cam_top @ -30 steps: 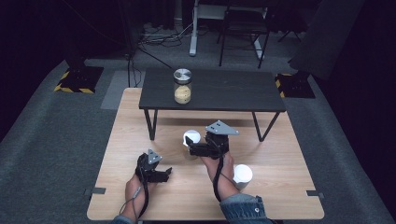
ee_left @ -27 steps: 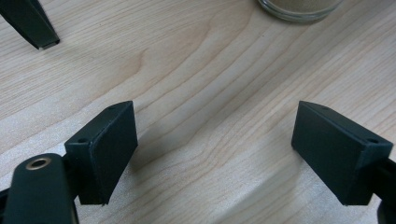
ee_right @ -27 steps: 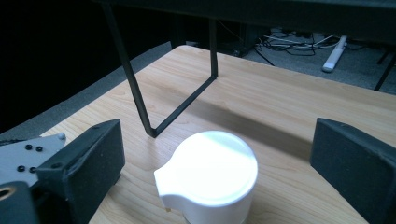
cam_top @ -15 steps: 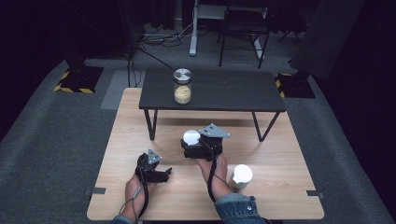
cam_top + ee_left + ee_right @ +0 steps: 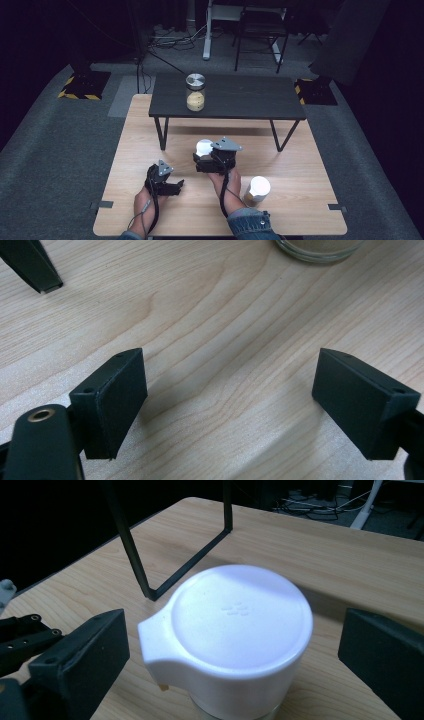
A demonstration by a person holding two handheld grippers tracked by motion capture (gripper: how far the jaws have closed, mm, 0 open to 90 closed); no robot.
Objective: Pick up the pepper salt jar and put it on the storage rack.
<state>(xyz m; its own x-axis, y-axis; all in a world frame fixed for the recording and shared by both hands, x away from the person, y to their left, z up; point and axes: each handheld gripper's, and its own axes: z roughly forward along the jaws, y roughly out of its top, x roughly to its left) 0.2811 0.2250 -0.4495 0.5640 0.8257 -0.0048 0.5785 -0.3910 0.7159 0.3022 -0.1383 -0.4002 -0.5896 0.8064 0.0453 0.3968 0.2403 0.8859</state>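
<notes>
**A:** What is laid out on the table?

**B:** A pale wooden tabletop (image 5: 150,125) is seen from above, with a low black side table on thin metal legs (image 5: 227,97) standing on its far half. A clear glass jar with a silver metal lid and tan contents (image 5: 195,93) is placed on that black table. A second jar with a round white lid (image 5: 256,190) is set on the wood near the person's right forearm.

**A:** Where is the right gripper?

**B:** The right gripper (image 5: 200,159) is held near the middle of the wooden top, just in front of the black table's legs. Its jaws are spread wide, having just been opening, and a glass jar capped by a white plastic lid with a small side tab (image 5: 227,637) is framed between them. In the right gripper view a gap is seen on both sides of the lid, so the jar is not pressed. It stands upright on the wood.

**A:** And the left gripper?

**B:** The left gripper (image 5: 230,405) is held low over bare wood at the person's left, well apart from the jars. Its jaws are spread wide with nothing between them. The base of a glass jar (image 5: 320,247) is glimpsed at the top edge of the left gripper view.
</notes>
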